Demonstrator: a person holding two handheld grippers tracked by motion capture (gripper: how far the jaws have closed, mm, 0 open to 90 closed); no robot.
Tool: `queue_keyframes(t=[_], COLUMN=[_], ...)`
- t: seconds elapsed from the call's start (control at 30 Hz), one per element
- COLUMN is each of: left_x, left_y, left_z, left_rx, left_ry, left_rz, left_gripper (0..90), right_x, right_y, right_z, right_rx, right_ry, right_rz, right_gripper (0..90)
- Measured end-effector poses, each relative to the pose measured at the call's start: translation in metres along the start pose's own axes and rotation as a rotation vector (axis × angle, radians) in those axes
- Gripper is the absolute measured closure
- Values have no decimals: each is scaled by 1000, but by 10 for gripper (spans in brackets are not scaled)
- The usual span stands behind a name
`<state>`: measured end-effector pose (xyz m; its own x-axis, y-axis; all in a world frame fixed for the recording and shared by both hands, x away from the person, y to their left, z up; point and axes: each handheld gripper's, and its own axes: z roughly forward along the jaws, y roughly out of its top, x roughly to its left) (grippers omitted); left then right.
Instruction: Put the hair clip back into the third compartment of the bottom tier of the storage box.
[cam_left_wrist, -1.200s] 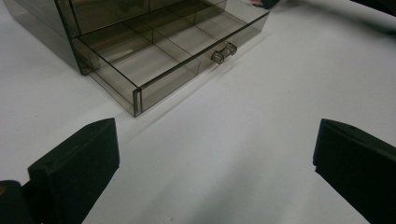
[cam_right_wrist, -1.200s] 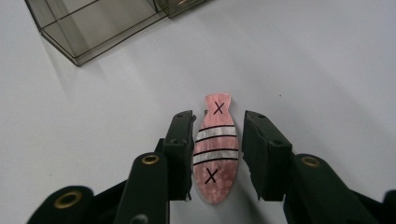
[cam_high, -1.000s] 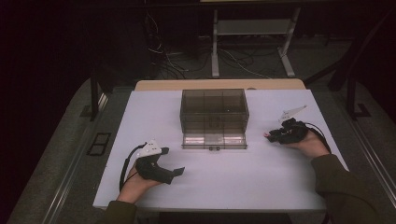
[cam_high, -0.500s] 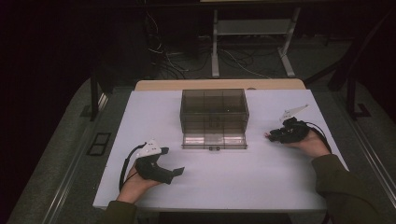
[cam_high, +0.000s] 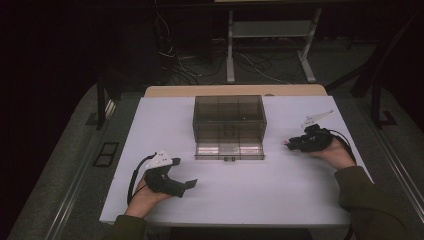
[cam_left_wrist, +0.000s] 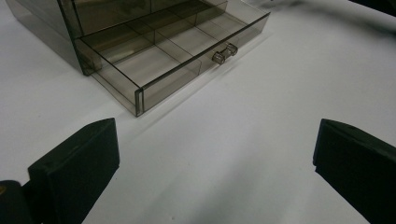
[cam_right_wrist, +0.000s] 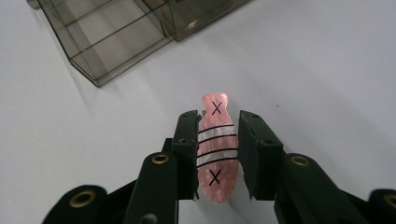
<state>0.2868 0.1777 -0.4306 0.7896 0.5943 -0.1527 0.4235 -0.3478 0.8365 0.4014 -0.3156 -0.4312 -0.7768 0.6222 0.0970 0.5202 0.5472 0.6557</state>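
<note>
High view, table: white top (cam_high: 240, 200), bare and evenly lit, with a tan board edge (cam_high: 235, 90) showing just behind the organizer.
Organizer: smoky clear plastic drawer box (cam_high: 229, 117) sits at the table's middle, towards the far edge; its bottom drawer (cam_high: 229, 150) is pulled out towards the person, compartments bare, small clear knob (cam_left_wrist: 224, 51) at the front.
Left hand-held gripper: (cam_high: 187, 184) lies on the table well to the near left of the organizer, jaws spread wide and nothing between them; the left gripper view looks between them at the open drawer's corner.
Right hand-held gripper: (cam_high: 289, 145) rests on the table just right of the organizer's drawer, jaws drawn in on a pink hair clip (cam_right_wrist: 215, 149).
Hair clip: pearly pink, white bands with black lines, two black crosses; held between the pads, its tip pointing towards the organizer, close above the white top.
Room: dark beyond the organizer; grey floor (cam_high: 65, 165), loose cables (cam_high: 190, 65) and a metal stand's legs (cam_high: 230, 50) behind the table.
Sleeves: olive cuff (cam_high: 370, 200) at the near right of the organizer.
</note>
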Motion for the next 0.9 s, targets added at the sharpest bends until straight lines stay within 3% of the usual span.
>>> queue_keyframes(t=[0.5,0.9], left_x=[1,3], left_y=[0,-1], left_z=[0,0], left_rx=[0,-16], left_ry=[3,-5], left_rz=[9,15], left_gripper=[0,0], right_x=[7,19], right_y=[6,15], right_z=[-7,-11], right_rx=[-27,-40], right_ry=[25,26], right_rz=[13,-7], right_gripper=[678,678])
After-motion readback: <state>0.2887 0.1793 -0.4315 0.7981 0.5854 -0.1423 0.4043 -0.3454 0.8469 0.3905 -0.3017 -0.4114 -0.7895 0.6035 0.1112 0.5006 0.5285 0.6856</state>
